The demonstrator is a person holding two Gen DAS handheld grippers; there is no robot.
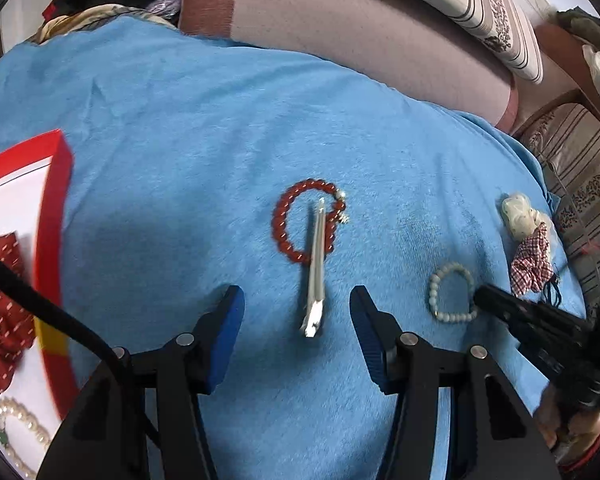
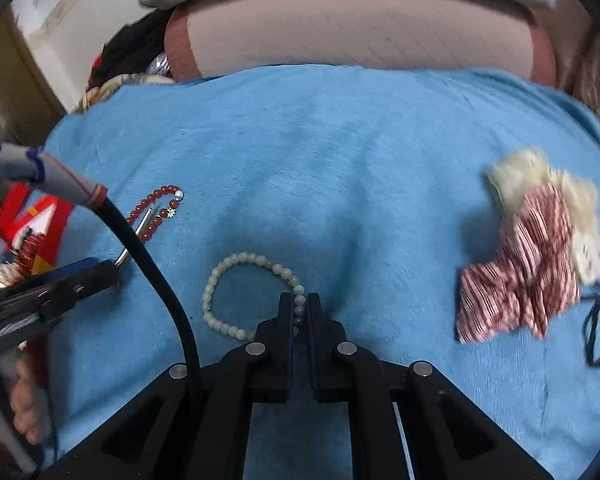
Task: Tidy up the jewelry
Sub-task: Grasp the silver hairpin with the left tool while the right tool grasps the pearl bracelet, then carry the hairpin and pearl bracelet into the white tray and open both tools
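Blue fleece cloth covers a soft surface, with a pinkish cushion behind it. At the right, the right gripper is clenched on the near side of a pale bead bracelet, apparently to lift it. Further left, the left gripper hangs released, its blue pads either side of a silver hair clip lying across a red bead bracelet. A red-rimmed box at far left already holds pearls, likely the destination.

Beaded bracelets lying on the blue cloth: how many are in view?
2. The red bracelet lies mid-cloth with a silver hair clip across it. The pale bracelet lies to its right, pinched by the right gripper. More may be hidden.
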